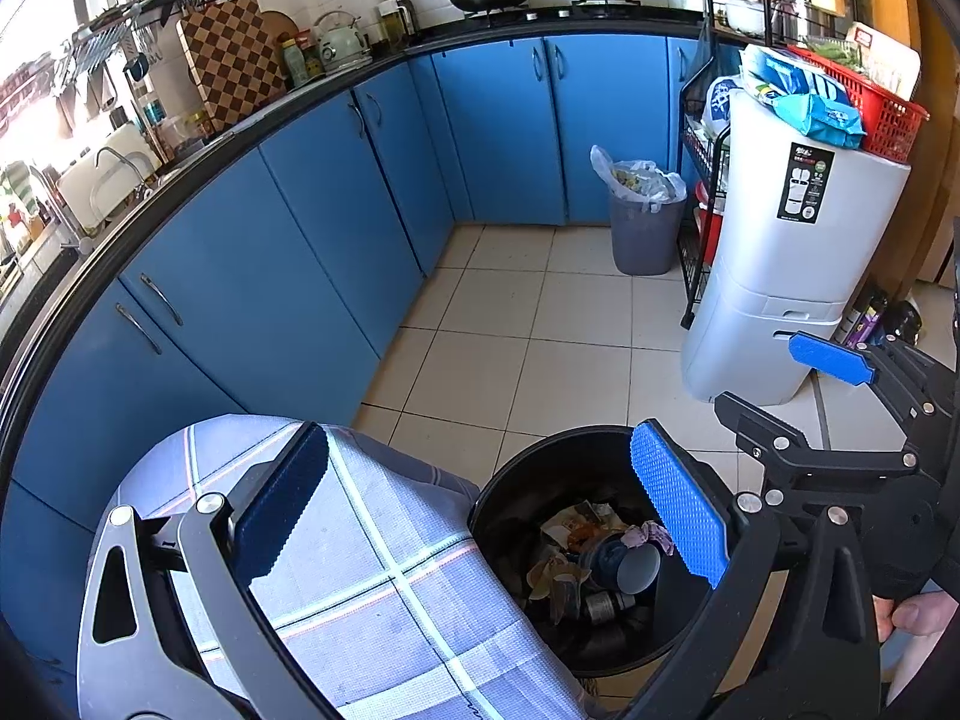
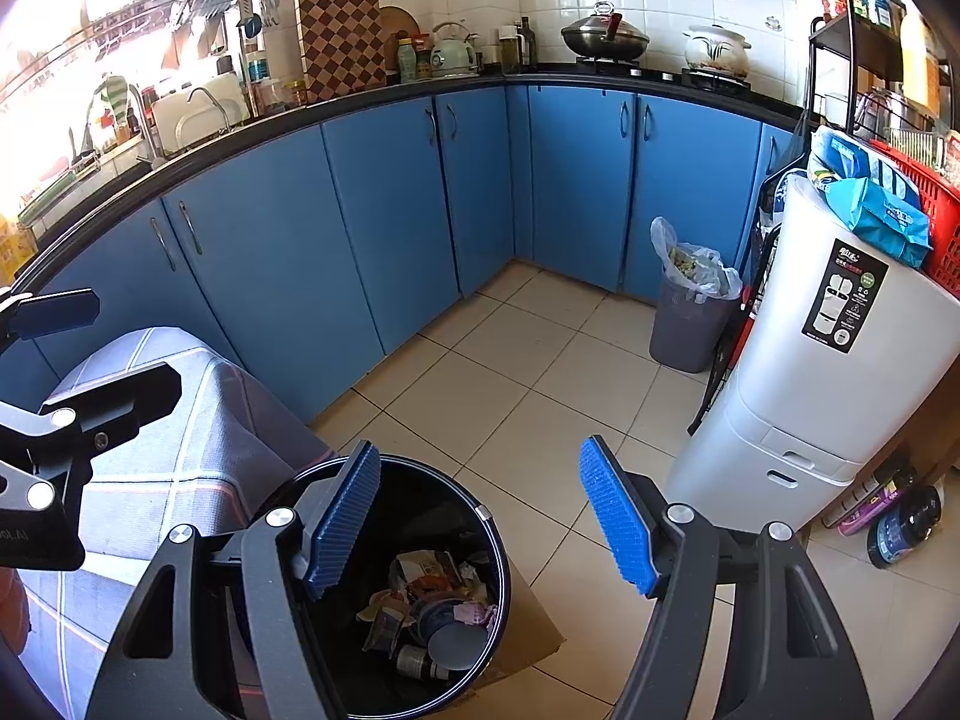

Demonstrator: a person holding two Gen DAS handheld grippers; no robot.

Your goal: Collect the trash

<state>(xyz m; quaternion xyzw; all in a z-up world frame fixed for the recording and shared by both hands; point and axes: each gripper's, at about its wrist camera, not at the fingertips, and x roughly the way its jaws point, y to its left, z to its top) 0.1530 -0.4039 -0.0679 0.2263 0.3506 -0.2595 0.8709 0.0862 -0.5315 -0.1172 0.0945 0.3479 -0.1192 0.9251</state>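
Trash (image 1: 591, 558) fills the bottom of the black bin (image 1: 510, 480) that we see through the left wrist camera: crumpled wrappers, a blue cup lying on its side, a small bottle. This bin stands on the tiled floor (image 1: 528, 312), touching the edge of a checked cloth (image 1: 384, 540) that covers something beside it. Our left gripper (image 1: 480, 510) hangs above cloth and bin with its jaws spread wide and nothing between them; one blue pad sits over the cloth, the other over the bin's rim. Our right gripper (image 1: 834, 360) shows at the right edge, also spread. A second, grey bin (image 1: 645, 234) lined with a plastic bag stands in the far corner of the floor, against the blue cabinets (image 1: 300, 228) and near a tall white container (image 1: 798, 276).

From the right wrist camera, we see the right gripper (image 2: 480, 516) released and empty, its left pad over the black bin (image 2: 498, 546), its right pad over bare floor (image 2: 540, 360). The trash (image 2: 432, 606) lies inside, well below the pads. Our left gripper (image 2: 90, 342) enters from the left edge above the cloth (image 2: 180, 450), open. The grey bin (image 2: 690, 330) stands well apart, beside the white container (image 2: 810, 390).
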